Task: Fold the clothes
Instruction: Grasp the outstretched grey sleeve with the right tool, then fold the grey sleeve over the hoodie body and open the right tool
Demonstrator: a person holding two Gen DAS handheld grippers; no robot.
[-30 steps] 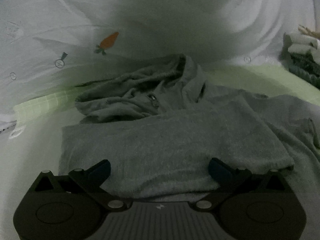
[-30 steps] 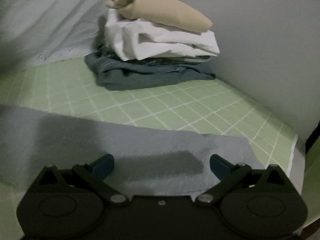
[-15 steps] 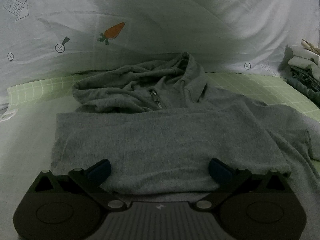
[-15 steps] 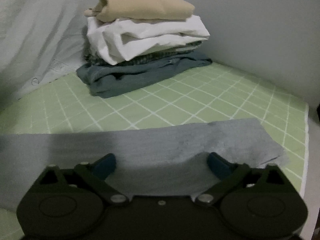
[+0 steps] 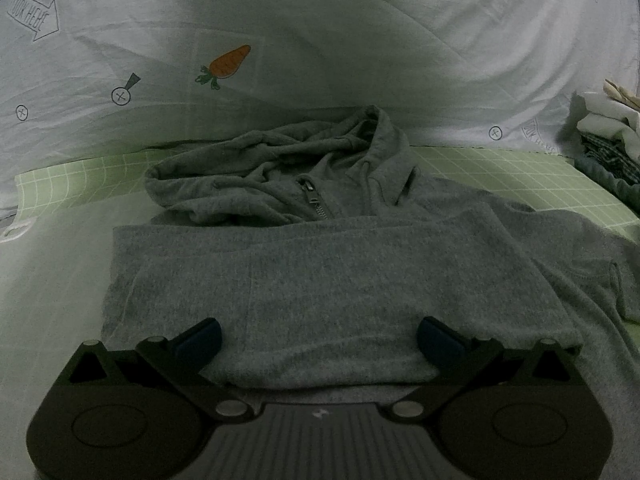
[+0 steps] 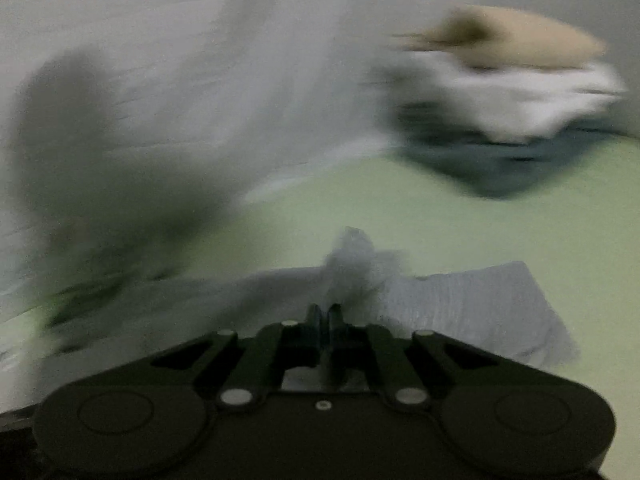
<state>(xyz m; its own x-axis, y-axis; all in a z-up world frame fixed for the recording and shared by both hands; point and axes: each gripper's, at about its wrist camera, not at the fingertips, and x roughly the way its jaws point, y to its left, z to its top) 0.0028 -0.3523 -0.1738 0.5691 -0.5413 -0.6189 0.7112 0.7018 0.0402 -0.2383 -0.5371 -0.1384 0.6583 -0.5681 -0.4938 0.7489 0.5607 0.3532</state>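
Left wrist view first: the grey hoodie point(image 5: 320, 280) is lying flat on the bed point(image 5: 500, 172), which has a green checked sheet on it. One sleeve point(image 5: 304, 292) is folded across the body, and the hood point(image 5: 272, 160) is bunched up at the far end with the zipper pull point(image 5: 310, 196) poking out. The left gripper point(image 5: 319, 332) is wide apart and released, with its blue pads resting on or just above the near edge of the fabric, not pinching anything. A white duvet point(image 5: 280, 40) with a little carrot print point(image 5: 230, 62) is heaped behind the hoodie.

Right wrist view is pretty motion-blurred. The right gripper point(image 6: 325, 312) is clenched tight on a pinch of the grey hoodie sleeve, which puffs up just past the fingertips, with the cuff end point(image 6: 480, 308) trailing off to the right over the green sheet. A stack of folded clothes point(image 6: 512, 92) sits far right on the bed, tan piece on top, white under it, dark blue-grey at the bottom.
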